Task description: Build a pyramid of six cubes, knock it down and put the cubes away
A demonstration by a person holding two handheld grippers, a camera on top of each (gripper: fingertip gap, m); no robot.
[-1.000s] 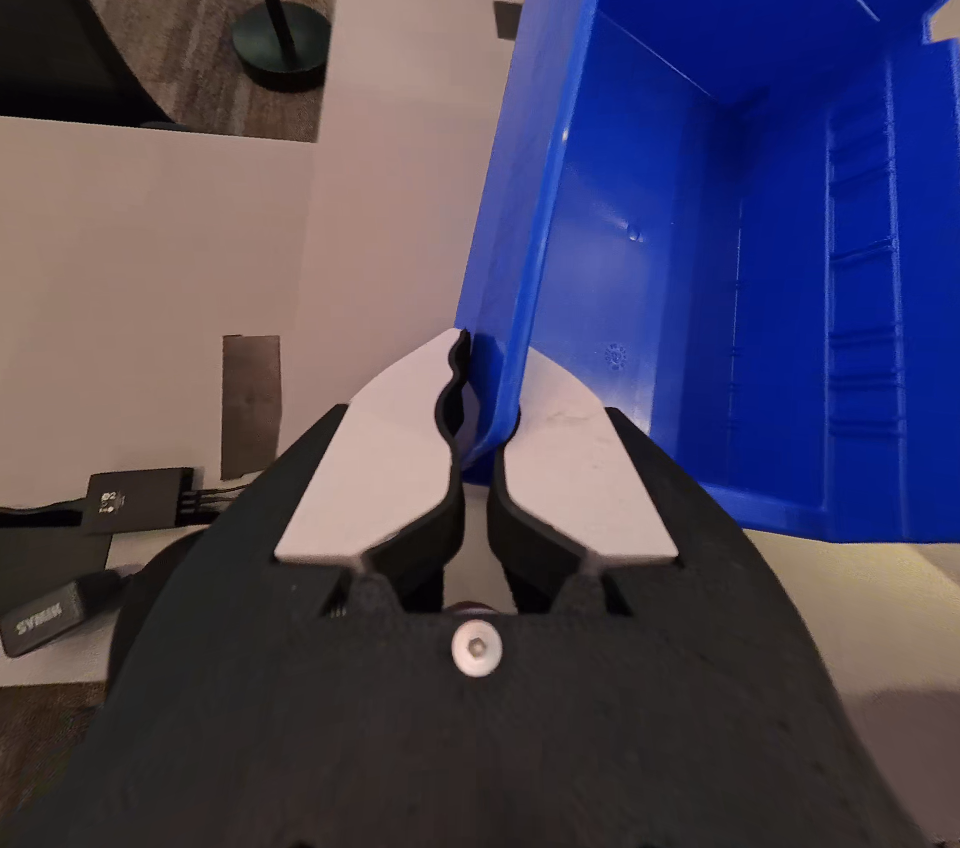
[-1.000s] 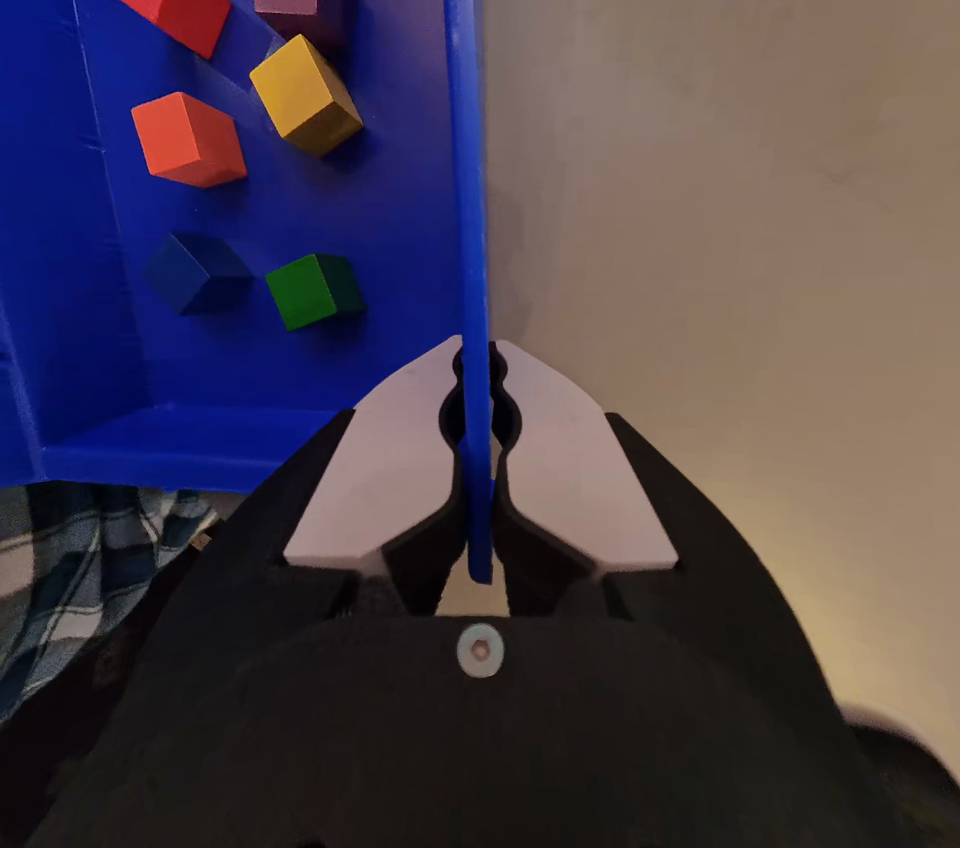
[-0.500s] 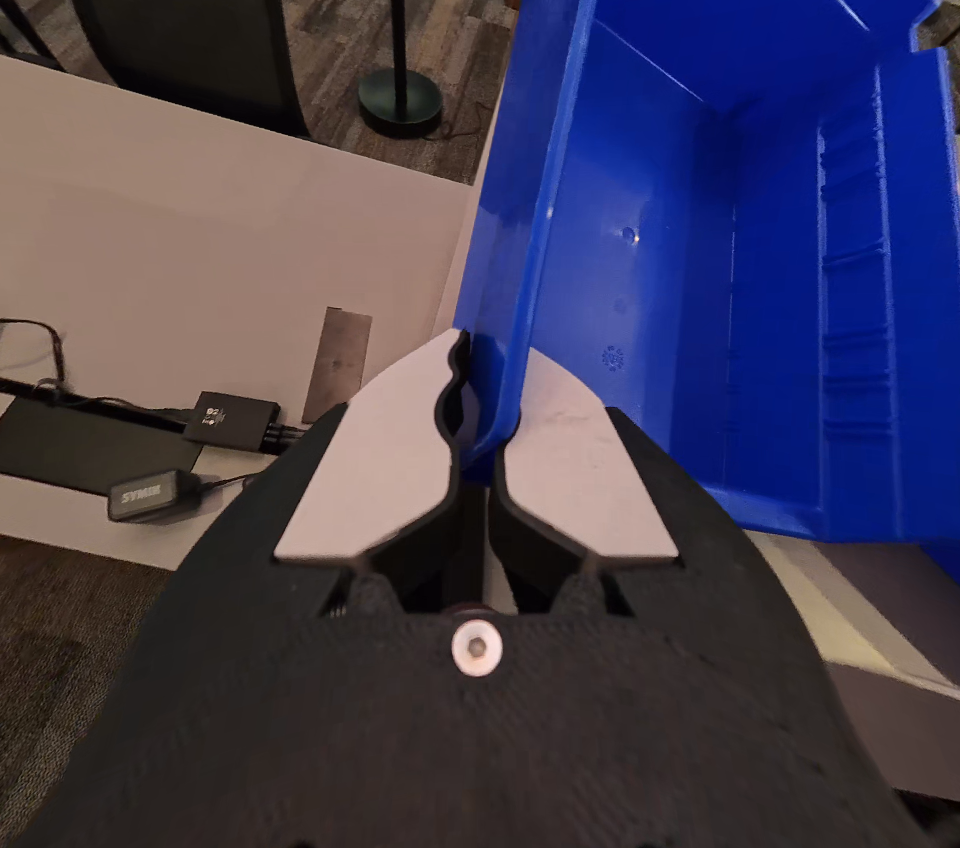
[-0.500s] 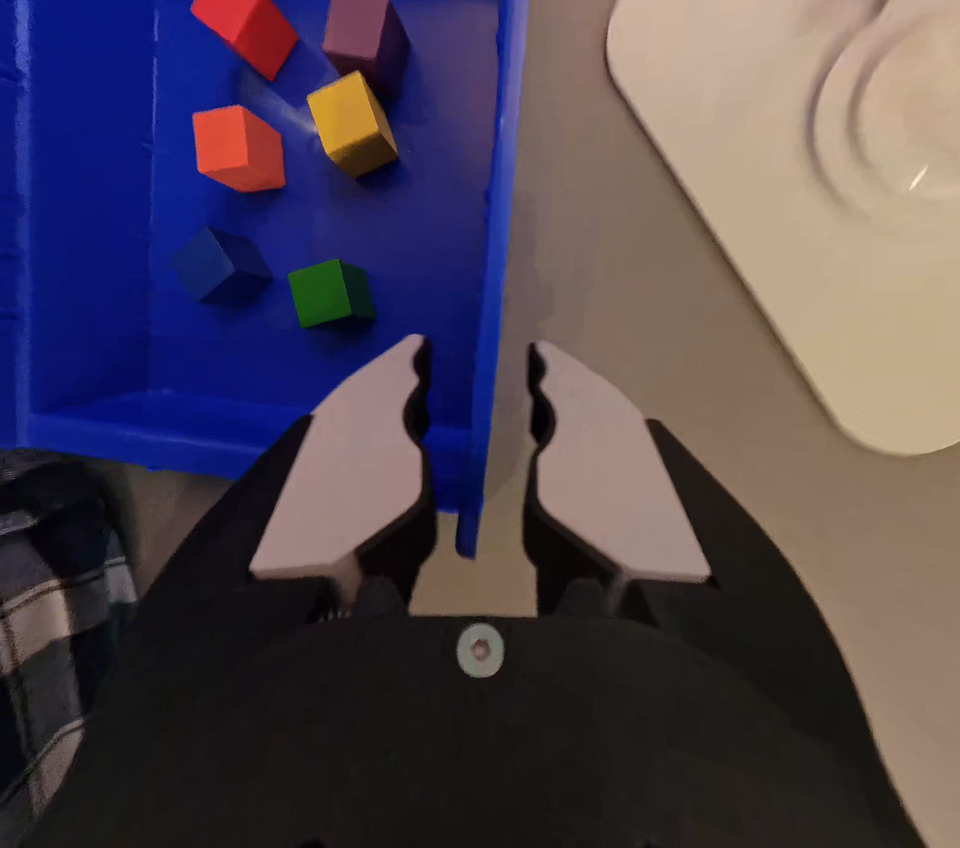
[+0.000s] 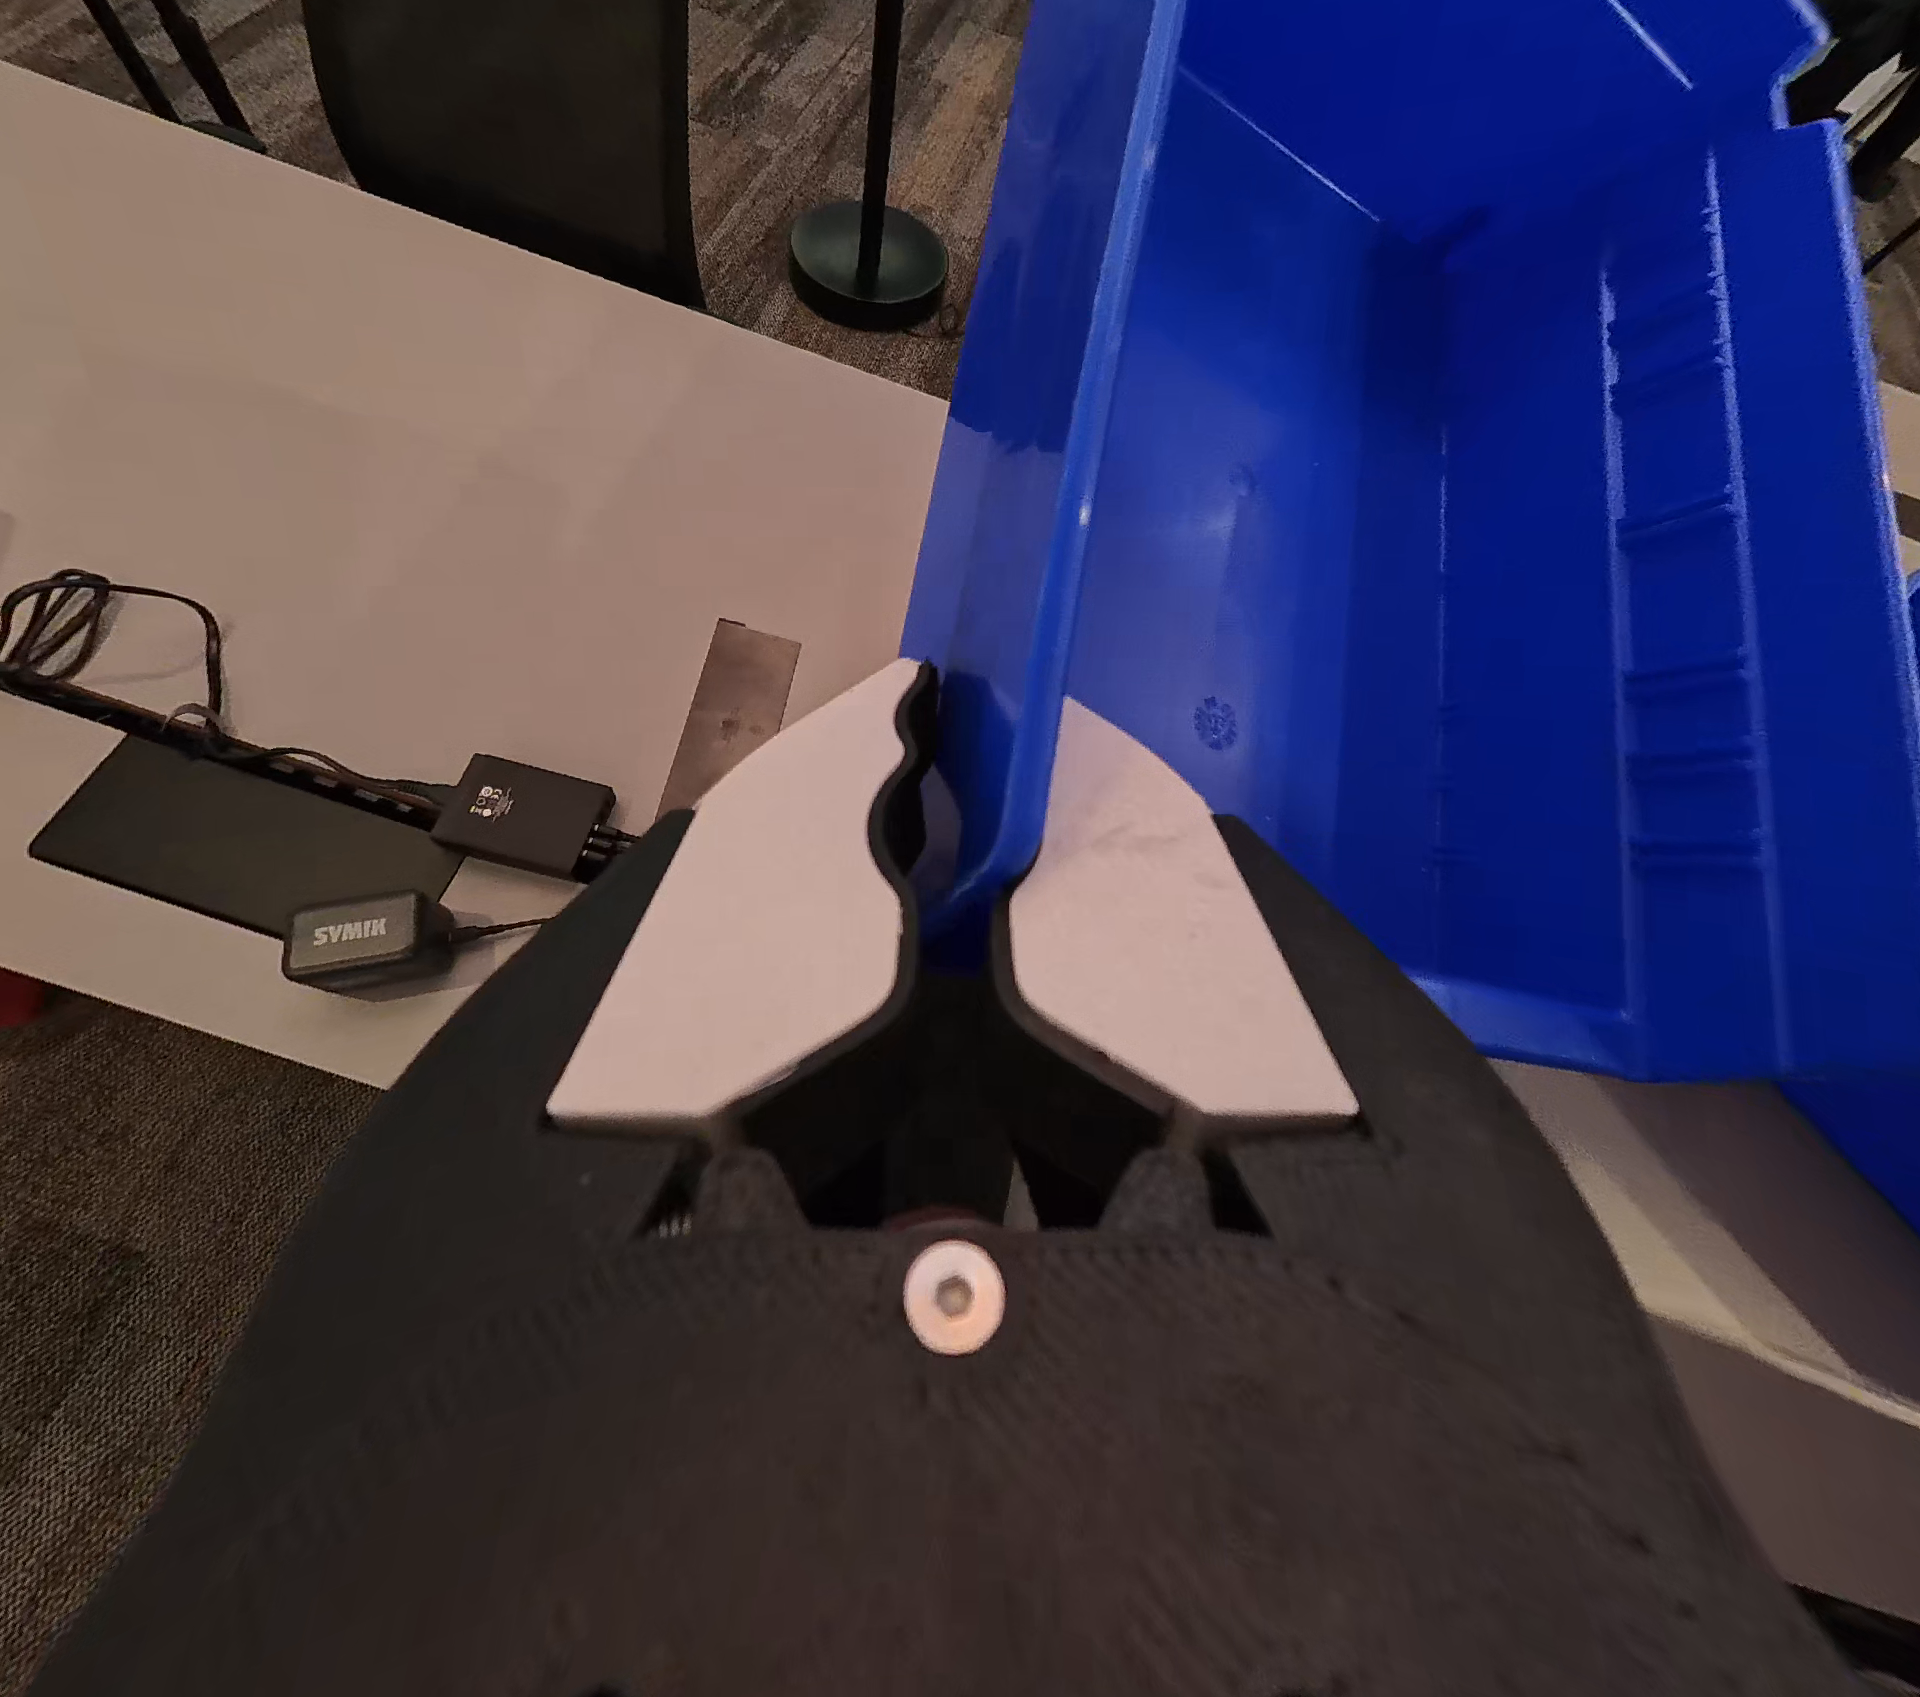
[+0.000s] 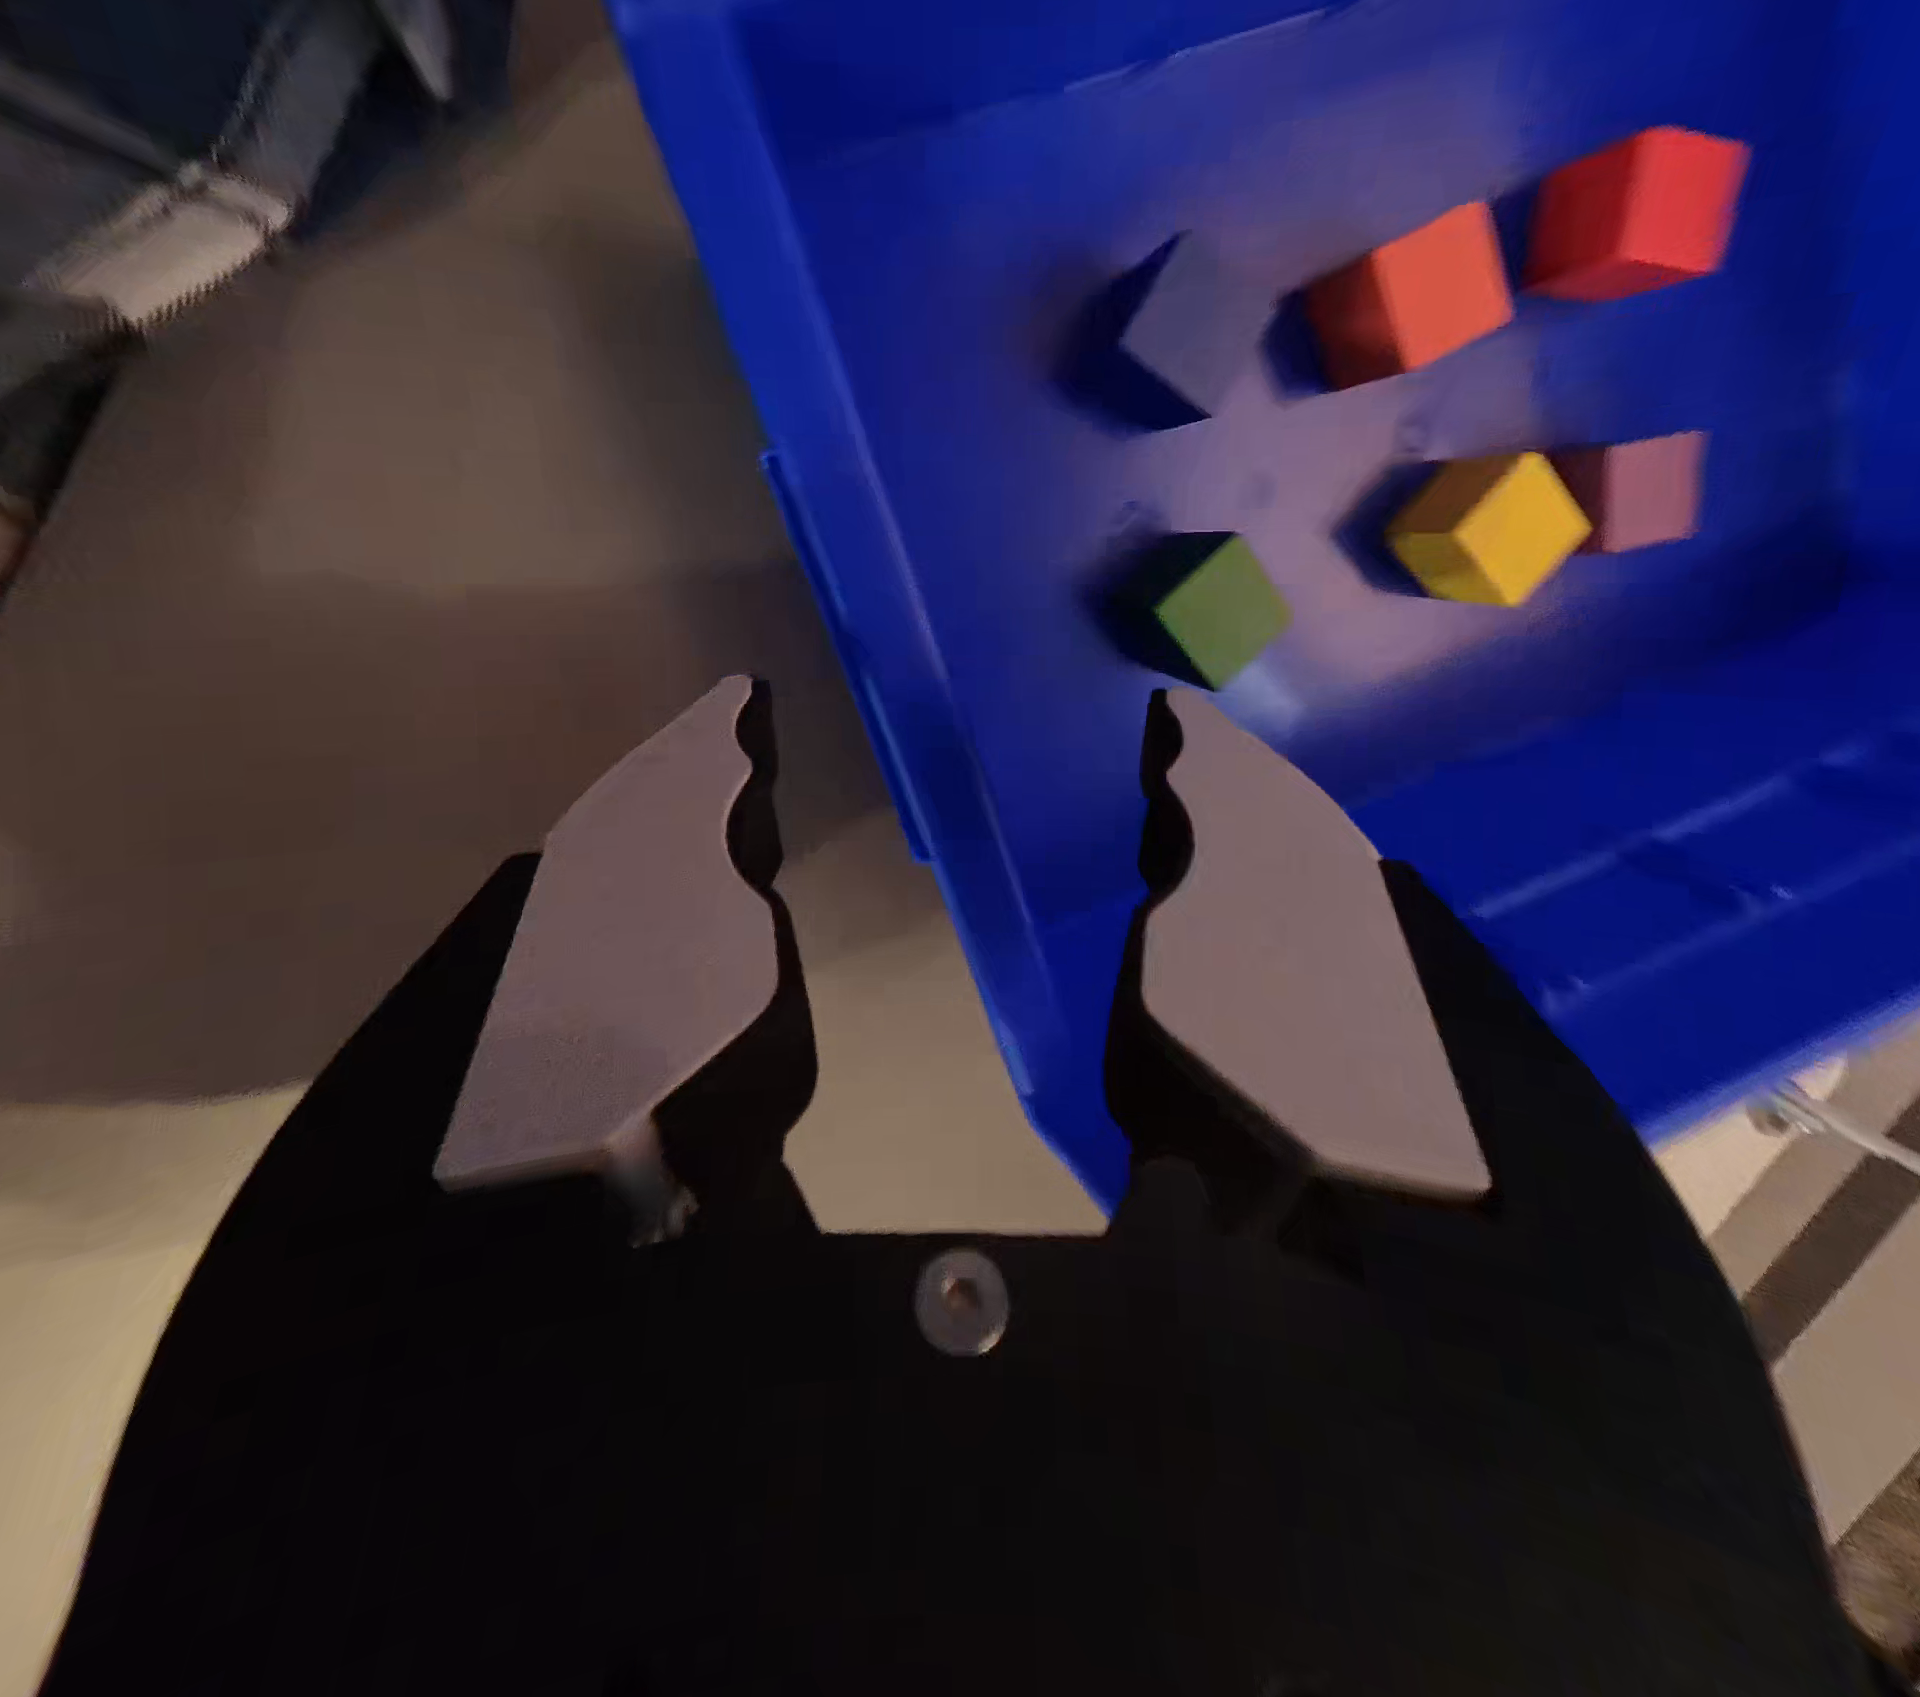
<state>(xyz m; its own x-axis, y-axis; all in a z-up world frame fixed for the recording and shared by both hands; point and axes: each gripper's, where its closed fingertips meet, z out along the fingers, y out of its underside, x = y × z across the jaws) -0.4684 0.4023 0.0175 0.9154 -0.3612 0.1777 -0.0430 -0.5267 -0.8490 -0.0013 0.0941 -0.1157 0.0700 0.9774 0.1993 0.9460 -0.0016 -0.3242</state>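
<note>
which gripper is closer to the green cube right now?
Right. The right gripper is open astride the blue bin's wall, beside the green cube. The left gripper clamps another bin wall; no cubes show there.

Six coloured cubes (image 6: pixel 1455 400) lie scattered inside the blue bin (image 6: pixel 935 245)

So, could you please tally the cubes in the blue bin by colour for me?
Red cube: 1
Orange cube: 1
Yellow cube: 1
Green cube: 1
Dark blue cube: 1
Purple cube: 1
Total: 6 cubes, all in the blue bin.
</note>
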